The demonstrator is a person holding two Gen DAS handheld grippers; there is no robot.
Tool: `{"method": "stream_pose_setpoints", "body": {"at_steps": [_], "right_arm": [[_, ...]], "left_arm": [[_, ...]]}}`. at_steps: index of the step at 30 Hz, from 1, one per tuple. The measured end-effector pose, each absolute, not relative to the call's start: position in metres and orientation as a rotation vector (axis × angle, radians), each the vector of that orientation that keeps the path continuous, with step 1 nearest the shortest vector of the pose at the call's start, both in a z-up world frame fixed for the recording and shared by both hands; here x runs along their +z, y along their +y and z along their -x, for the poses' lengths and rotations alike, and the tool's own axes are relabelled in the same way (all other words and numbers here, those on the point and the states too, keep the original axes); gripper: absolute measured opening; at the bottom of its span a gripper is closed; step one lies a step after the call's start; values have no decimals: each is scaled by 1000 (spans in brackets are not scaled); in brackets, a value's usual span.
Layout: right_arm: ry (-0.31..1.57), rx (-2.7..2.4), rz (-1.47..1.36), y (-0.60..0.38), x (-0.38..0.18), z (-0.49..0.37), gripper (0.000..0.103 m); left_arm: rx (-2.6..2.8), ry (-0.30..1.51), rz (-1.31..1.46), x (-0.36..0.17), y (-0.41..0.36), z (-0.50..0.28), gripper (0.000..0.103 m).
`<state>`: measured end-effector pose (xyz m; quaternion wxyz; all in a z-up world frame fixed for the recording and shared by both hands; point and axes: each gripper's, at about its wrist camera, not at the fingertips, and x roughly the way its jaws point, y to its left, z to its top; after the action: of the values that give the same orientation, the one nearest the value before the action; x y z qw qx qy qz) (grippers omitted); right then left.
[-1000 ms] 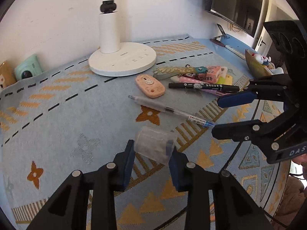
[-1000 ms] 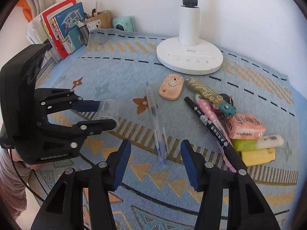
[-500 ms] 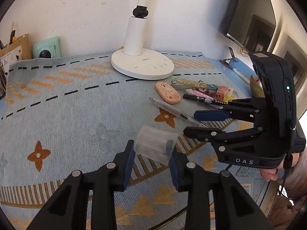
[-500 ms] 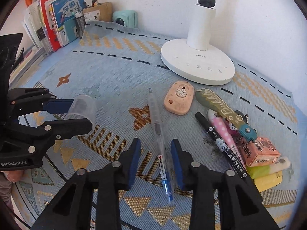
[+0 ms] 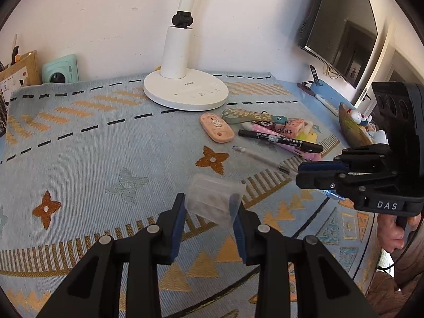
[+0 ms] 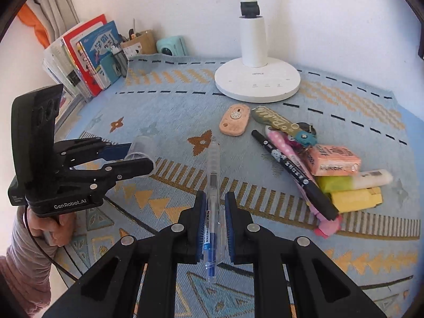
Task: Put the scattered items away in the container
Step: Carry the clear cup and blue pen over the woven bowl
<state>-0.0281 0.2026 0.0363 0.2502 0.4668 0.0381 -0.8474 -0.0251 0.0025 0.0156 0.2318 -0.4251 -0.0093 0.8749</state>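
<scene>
Right wrist view: right hand-held gripper (image 6: 214, 224) is pinching the clear blue-ink gel pen (image 6: 212, 198); at nine o'clock, left hand-held gripper (image 5: 209, 218) is clamping the small translucent plastic container (image 5: 214, 201) above the patterned surface (image 5: 106, 145).

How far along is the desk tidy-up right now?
Nothing is in the clear cup yet; the left gripper holds it. The right gripper is closed around the clear pen. The black marker, erasers and keychain remain on the mat.
</scene>
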Motion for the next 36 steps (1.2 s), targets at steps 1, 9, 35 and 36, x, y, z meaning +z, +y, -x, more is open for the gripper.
{"method": "stream_pose_setpoints", "body": {"at_steps": [1, 9, 35, 36], "right_arm": [[109, -2320, -1262, 206, 40, 25, 15], [27, -2388, -1161, 249, 71, -1, 15], [-502, -3115, -809, 554, 153, -71, 15], [-529, -3135, -817, 566, 150, -72, 15]], "left_arm": [[2403, -23, 1165, 19, 8, 22, 30], [2369, 12, 1080, 55, 56, 5, 30], [2052, 243, 815, 138, 384, 23, 30], [2032, 247, 815, 136, 397, 24, 30]]}}
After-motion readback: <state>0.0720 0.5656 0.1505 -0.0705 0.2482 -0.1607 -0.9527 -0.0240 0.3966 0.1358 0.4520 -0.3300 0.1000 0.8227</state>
